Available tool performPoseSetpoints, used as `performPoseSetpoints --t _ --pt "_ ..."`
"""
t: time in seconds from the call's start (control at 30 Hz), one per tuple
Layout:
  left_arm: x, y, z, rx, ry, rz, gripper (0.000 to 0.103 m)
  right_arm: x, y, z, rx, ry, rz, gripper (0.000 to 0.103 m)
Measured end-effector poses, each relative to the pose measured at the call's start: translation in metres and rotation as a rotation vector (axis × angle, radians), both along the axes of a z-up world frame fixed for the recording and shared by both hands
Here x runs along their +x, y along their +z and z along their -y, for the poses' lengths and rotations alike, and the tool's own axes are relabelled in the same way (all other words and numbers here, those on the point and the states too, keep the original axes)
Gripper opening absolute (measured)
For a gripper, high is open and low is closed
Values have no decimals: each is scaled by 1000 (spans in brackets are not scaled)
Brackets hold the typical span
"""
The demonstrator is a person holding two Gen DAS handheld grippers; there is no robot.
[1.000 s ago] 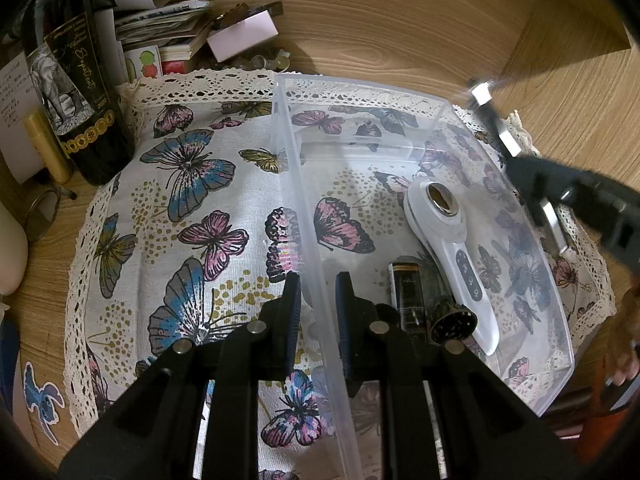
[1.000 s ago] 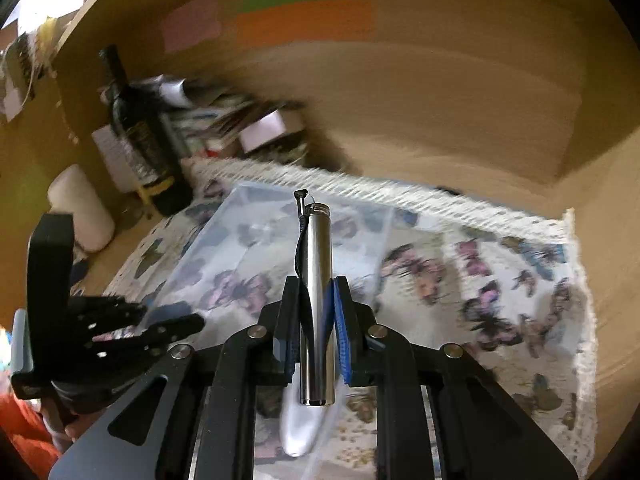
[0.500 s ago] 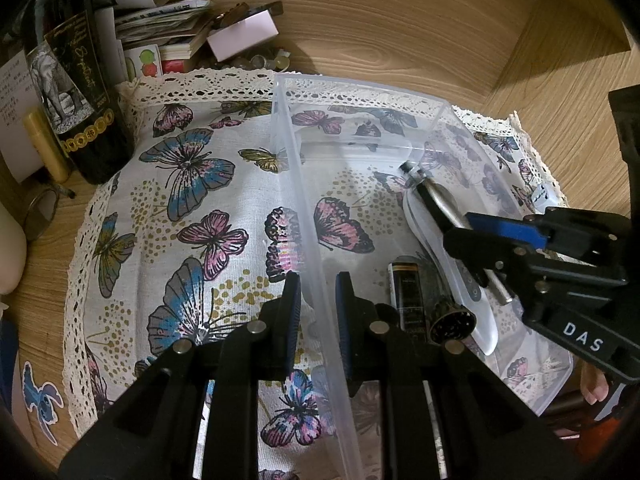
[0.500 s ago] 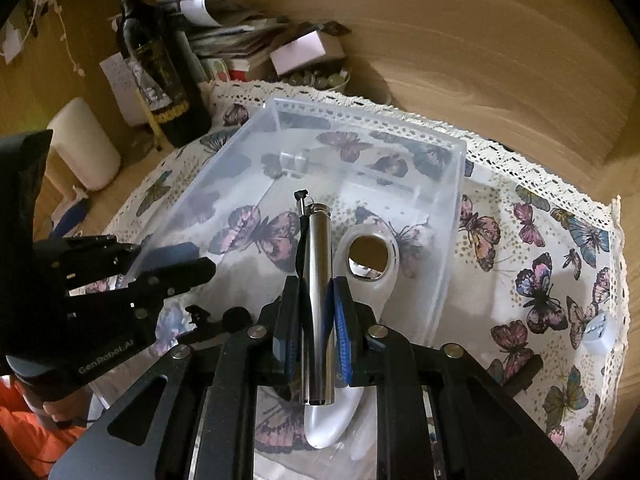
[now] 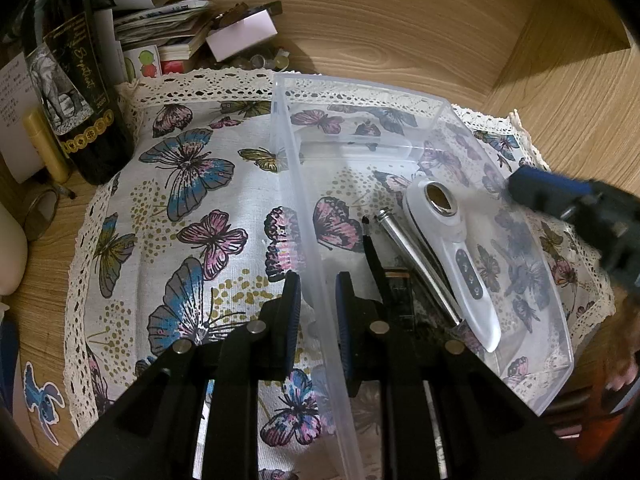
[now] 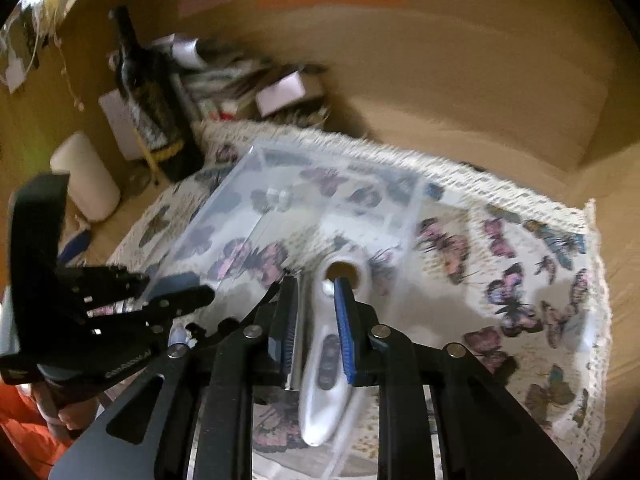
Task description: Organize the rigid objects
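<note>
Silver tube (image 5: pixel 418 266) lies in the bin (image 5: pixel 400 98), beneath the parted right tool (image 6: pixel 316 312).

A wine bottle (image 5: pixel 76 92) stands beside stacked papers (image 5: pixel 160 28).

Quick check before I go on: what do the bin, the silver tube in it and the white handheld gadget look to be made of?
Bin: translucent, slightly frosted plastic; the butterfly cloth shows through its walls.
Silver tube: probably metal, brushed or polished, judging by the bright streak along its length.
White gadget: glossy moulded plastic by its smooth sheen, with a brownish round insert whose material I cannot tell.
</note>
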State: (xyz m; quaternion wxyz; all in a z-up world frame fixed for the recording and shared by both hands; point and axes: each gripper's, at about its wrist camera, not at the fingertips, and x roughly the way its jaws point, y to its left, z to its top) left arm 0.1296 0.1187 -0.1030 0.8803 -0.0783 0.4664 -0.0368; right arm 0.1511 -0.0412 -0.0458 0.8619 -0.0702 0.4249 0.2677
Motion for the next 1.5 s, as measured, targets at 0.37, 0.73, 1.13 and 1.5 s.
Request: performPoseSetpoints --t 0.37,0.73,1.13,1.5 --pt "0 0 0 -3 0 0 16 -7 32 78 -17 -271 157 39" --pt "0 0 0 -3 -2 0 16 7 -39 119 -110 -399 -19 41" --pt "0 0 1 -5 -1 1 16 25 -87 131 -139 -438 -109 30" --pt "0 0 0 -6 -1 0 16 25 -69 125 -98 -431 -59 30"
